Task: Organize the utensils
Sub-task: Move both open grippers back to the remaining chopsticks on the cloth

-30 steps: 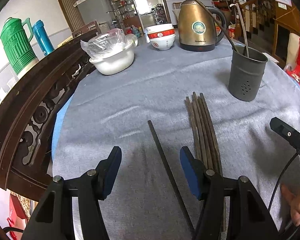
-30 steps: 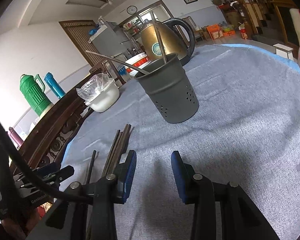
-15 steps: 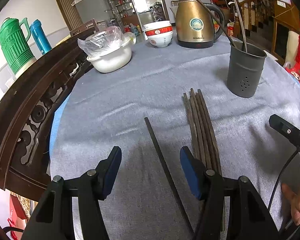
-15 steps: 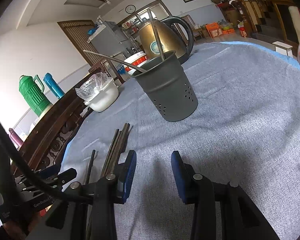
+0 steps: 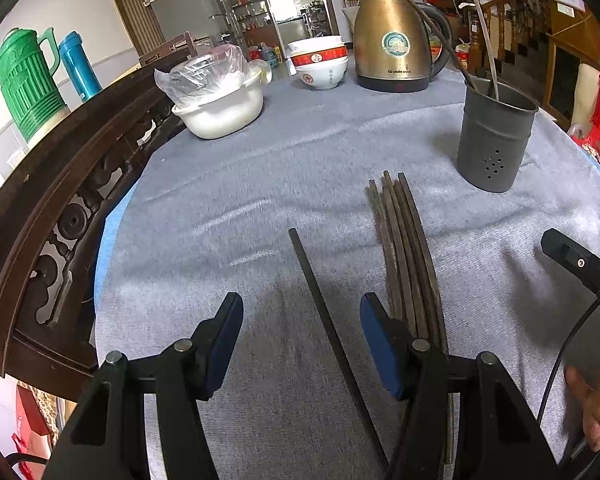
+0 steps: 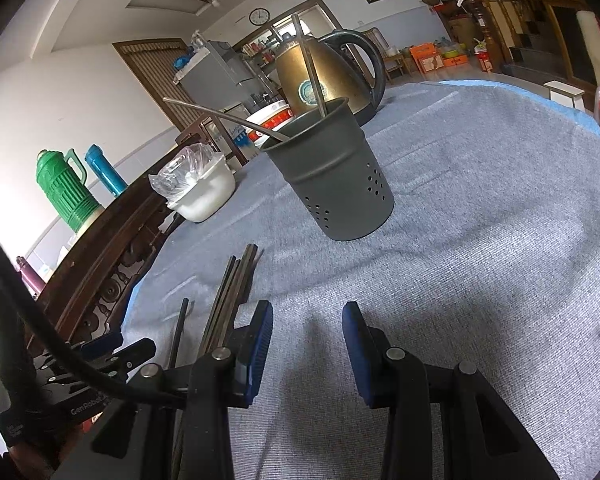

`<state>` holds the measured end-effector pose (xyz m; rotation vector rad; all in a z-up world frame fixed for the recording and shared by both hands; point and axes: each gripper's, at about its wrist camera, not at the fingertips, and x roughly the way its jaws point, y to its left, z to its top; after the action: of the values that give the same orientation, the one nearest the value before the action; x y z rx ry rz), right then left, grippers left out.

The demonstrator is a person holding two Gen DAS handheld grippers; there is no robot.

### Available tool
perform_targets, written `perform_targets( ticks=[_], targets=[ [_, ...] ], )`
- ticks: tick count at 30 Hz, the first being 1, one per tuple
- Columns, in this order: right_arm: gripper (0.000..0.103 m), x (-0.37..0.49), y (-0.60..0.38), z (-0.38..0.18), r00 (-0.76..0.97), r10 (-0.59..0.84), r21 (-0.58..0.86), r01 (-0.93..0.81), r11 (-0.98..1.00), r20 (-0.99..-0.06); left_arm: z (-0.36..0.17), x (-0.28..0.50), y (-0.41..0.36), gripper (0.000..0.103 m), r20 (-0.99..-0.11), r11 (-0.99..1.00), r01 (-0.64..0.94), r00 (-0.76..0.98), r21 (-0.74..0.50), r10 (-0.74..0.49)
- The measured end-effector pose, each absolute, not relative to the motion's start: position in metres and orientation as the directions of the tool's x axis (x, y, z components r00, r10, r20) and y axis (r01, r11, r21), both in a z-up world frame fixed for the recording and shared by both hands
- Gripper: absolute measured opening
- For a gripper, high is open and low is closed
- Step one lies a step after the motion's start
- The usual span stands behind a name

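Chopsticks [image 5: 406,256], dark brown, lay bundled side by side on the grey tablecloth [image 5: 260,184], tips pointing toward the grey perforated utensil holder [image 5: 496,140], which stood upright a little beyond and to the right of them, not touching. A single black chopstick [image 5: 324,312] lay apart, just left of the bundle, running between the spread jaws of the left gripper [image 5: 302,344]; its blue pads [image 5: 224,344] stood on either side of the stick with clear gaps, nothing pinched. The bundle's near ends passed under the left gripper's right finger. From the right wrist view, the right gripper [image 6: 307,344] was likewise spread and held nothing, hovering over bare cloth with the bundle just to its left and the holder ahead. Two long metal utensils [image 6: 312,68] leaned out of the holder, one steep, one slanting far left. Part of the right gripper's body showed at the right edge of the left view, with fingers of the person's hand [image 5: 592,400] below it. Behind the holder stood a brass-coloured kettle [image 5: 394,48]; left of it, stacked red-and-white bowls [image 5: 320,66]; further left, a white bowl with a plastic bag in it [image 5: 220,100]. A carved dark wooden chair back [image 5: 60,208] bordered the table's left edge. A green thermos [image 5: 26,84] and a blue flask [image 5: 78,64] stood beyond it.
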<state>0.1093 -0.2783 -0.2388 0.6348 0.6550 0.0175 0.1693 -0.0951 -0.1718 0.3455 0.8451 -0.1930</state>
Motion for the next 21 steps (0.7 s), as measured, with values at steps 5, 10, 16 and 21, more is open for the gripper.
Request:
perform_targets(
  ticks=[5, 10, 16, 21],
  targets=[
    [0.040, 0.111, -0.278, -0.238, 0.794, 0.215, 0.559, 0.181, 0.809, -0.569, -0.176, 0.174, -0.090, 0.062, -0.770, 0.932, 0.300, 0.636, 0.203, -0.037],
    [0.040, 0.126, -0.259, -0.217, 0.787, 0.250, 0.532, 0.115, 0.839, -0.565, -0.176, 0.187, -0.072, 0.062, -0.787, 0.954, 0.259, 0.616, 0.148, -0.045],
    [0.039, 0.169, -0.214, -0.220, 0.661, 0.321, 0.472, 0.058, 0.880, -0.679, -0.184, 0.198, -0.055, 0.062, -0.823, 0.967, 0.247, 0.562, 0.064, -0.088],
    [0.030, 0.187, -0.193, -0.235, 0.577, 0.320, 0.432, 0.064, 0.899, -0.751, -0.195, 0.202, -0.049, 0.062, -0.850, 0.966, 0.259, 0.511, 0.011, -0.127]
  ],
)
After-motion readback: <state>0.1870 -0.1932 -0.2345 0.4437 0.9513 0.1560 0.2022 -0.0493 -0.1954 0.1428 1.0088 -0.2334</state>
